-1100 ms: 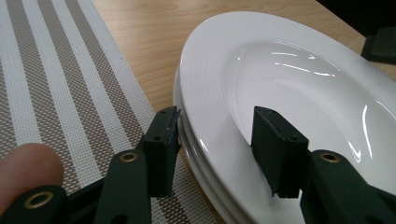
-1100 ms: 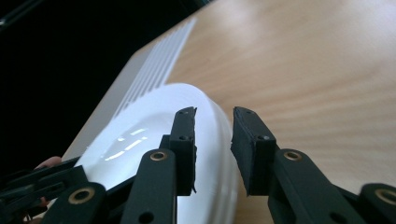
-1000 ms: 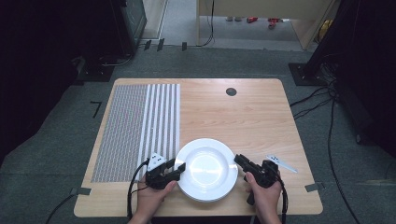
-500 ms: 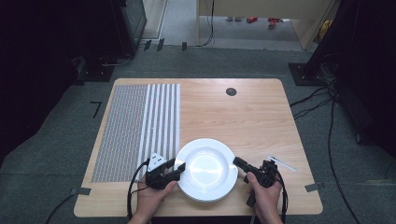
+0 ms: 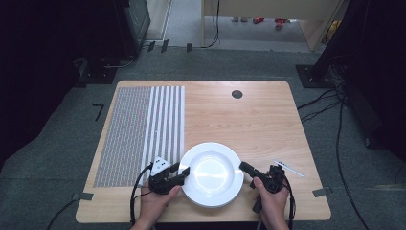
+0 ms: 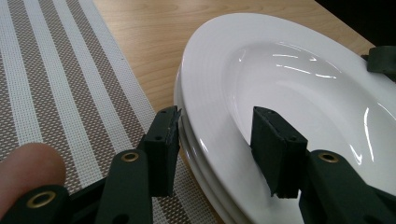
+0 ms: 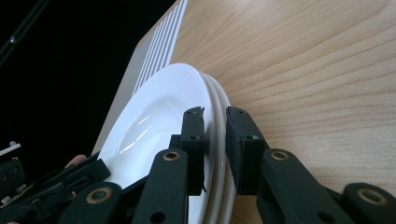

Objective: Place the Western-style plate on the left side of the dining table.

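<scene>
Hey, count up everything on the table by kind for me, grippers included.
White plates: 3, stacked, going by the rims
Striped placemat: 1
Small white stick-like item: 1
Grippers: 2 (left gripper, right gripper)
Total: 7

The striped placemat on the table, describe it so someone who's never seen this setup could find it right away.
Start at the wooden table and look to its left part. The placemat lies flat there, running from the far edge toward the person, with the stack of white plates just right of its near corner. It is the one woven piece: fine grey-brown mesh, with white stripes along its right side.
</scene>
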A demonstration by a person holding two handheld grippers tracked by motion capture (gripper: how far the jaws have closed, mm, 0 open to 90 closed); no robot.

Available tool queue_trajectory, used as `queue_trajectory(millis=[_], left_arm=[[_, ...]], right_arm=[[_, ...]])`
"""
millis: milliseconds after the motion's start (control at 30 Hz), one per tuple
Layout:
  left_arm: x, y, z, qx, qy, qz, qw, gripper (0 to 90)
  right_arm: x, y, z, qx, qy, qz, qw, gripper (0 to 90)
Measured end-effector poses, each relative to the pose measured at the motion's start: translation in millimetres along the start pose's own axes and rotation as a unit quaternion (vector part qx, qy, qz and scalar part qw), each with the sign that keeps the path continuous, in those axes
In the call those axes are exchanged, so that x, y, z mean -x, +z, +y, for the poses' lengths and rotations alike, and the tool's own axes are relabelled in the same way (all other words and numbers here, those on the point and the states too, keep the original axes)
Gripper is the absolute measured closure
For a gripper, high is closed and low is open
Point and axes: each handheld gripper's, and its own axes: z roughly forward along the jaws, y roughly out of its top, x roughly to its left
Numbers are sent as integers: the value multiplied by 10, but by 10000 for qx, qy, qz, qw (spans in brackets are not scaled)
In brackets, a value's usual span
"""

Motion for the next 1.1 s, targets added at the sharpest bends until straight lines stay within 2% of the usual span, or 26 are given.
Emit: queue_trajectory(millis=[300, 433, 467, 500, 533, 567, 667, 700, 733, 933, 967, 1100], left_arm=[[0, 2, -1, 6, 0, 20, 10000, 534], [1, 0, -2, 5, 2, 22, 10000, 535], [2, 1, -2, 8, -7, 28, 10000, 537], [2, 1, -3, 0, 3, 34, 10000, 541], [2, 2, -4, -2, 4, 35, 10000, 541], [2, 4, -5, -2, 2, 36, 10000, 540], [0, 5, -5, 3, -17, 21, 10000, 536], [0, 5, -5, 3, -17, 21, 10000, 537], [1, 5, -5, 2, -8, 27, 10000, 537], [-6, 7, -6, 0, -38, 13, 10000, 539], [-12, 6, -5, 1, -82, -8, 10000, 541], [-33, 4, -1, -14, -146, -67, 9999, 542]], right_arm=[[-3, -20, 3, -86, 91, 5, 9999, 791], [-9, -31, 7, 1, 46, -18, 10000, 789], [-7, -46, 12, 87, 57, 117, 9999, 783], [-44, -66, 38, 62, 233, 377, 9990, 782], [-44, -66, 38, 62, 233, 377, 9990, 782], [-83, -66, 30, -1, -20, 205, 9998, 782], [-63, -57, 20, -22, -71, 47, 10000, 779], [-63, -57, 20, -22, -71, 47, 10000, 779], [-38, -59, 40, -79, 79, 174, 9998, 776], [-39, -20, 13, -281, 72, 337, 9990, 777], [-67, 9, -27, -276, -14, 324, 9991, 778], [-60, 14, -22, -229, -102, 333, 9991, 816]])
